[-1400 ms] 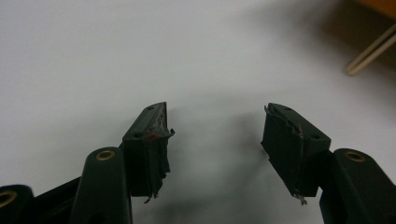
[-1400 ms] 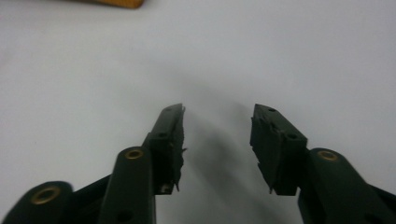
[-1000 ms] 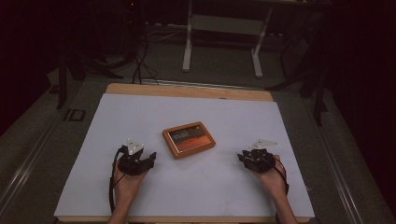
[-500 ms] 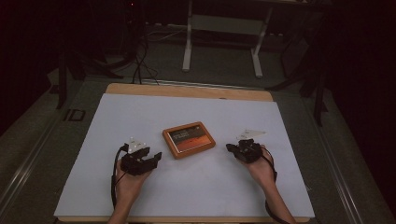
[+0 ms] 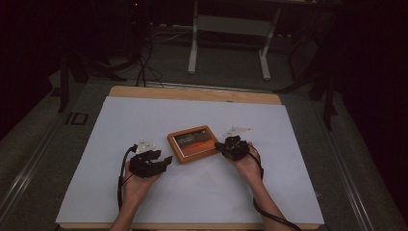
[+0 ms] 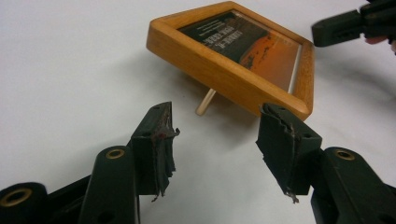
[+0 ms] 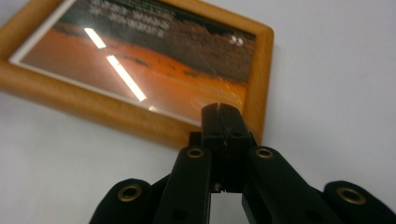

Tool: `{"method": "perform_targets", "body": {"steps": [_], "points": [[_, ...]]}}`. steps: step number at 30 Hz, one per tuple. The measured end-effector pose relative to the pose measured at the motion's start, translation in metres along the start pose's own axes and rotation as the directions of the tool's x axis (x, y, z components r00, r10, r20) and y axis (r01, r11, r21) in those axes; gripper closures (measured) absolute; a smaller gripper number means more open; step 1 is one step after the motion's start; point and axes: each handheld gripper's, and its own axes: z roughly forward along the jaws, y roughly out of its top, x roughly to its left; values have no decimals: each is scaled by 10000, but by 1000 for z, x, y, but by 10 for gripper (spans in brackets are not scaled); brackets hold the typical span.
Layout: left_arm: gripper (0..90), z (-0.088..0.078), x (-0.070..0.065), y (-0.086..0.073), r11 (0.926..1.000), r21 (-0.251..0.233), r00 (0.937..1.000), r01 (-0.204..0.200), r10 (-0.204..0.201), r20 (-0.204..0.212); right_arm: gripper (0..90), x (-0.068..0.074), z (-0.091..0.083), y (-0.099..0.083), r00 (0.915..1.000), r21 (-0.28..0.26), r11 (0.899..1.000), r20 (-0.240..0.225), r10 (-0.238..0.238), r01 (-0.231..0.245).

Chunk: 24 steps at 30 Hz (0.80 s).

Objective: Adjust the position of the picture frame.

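Note:
A wooden picture frame (image 5: 193,143) with an orange and dark print lies face up in the middle of the white table cover. It rests slightly raised on a small wooden peg (image 6: 205,101). My left gripper (image 5: 162,161) sits to the frame's lower left, open with nothing between its jaws, and the frame (image 6: 233,56) lies just ahead of its fingertips (image 6: 215,140). My right gripper (image 5: 219,144) is at the frame's right edge, jaws pressed together and empty, its tip (image 7: 220,112) over the frame's corner (image 7: 254,93).
The white cover (image 5: 120,125) spreads over a wooden table (image 5: 192,93). Behind the table stand a metal stand's legs (image 5: 192,57) and cables (image 5: 144,72) on a dark floor. The other gripper's jaw (image 6: 345,25) reaches in at the left gripper view's upper right.
My right gripper has moved left up to the frame's right edge. My left gripper has edged right, closer to the frame's lower left corner.

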Motion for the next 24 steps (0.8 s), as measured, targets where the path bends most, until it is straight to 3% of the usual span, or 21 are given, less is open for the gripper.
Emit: {"method": "perform_targets", "body": {"steps": [10,16,24], "points": [[451,10,-4,5,9996,44,9982,263,-265,529,900,4,8,5,9999,59,10000,-107,-15,15],[428,18,-1,7,9970,114,9939,771,-777,788,900,4,10,6,9999,101,9999,-139,-8,10],[410,21,-1,13,9960,115,9932,889,-896,743,900,5,9,3,9999,14,10000,-124,-84,84]]}}
